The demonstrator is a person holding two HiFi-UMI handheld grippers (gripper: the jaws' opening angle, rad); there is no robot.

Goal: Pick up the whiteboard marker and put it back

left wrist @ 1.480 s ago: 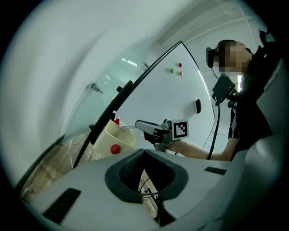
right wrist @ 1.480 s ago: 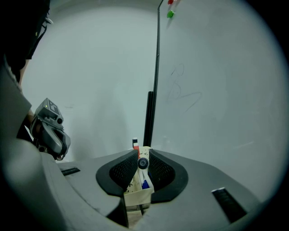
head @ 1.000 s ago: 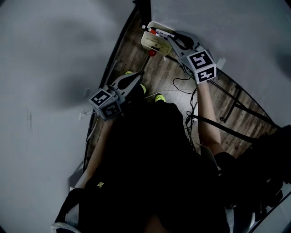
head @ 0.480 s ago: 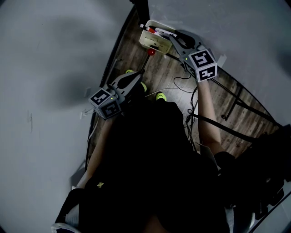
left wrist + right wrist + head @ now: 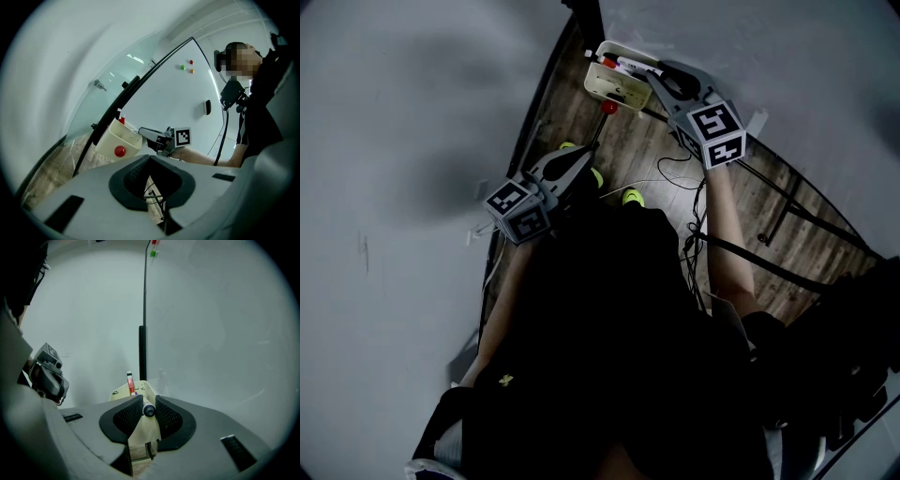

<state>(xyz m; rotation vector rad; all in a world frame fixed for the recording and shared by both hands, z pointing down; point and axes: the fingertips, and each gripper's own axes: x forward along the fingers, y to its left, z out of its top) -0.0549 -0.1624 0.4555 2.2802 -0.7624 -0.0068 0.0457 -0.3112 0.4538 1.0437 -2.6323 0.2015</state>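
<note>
Slippage worries me: right tongs (image 5: 149, 401) pinch the whiteboard marker (image 5: 149, 410) at the holder's (image 5: 617, 91) rim, left tongs (image 5: 150, 157) closed and empty, and a crooked release could drop it to the floor (image 5: 628, 150).

Whiteboard (image 5: 187, 103) right behind marker tray (image 5: 113, 137)

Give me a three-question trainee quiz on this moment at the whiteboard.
1. True or false: the left gripper holds a marker.
2. What sits between the jaws of the right gripper? A) eraser B) whiteboard marker C) cable
3. What colour is the round magnet on the cream tray?
Key: 1 false; 2 B; 3 red.
</note>
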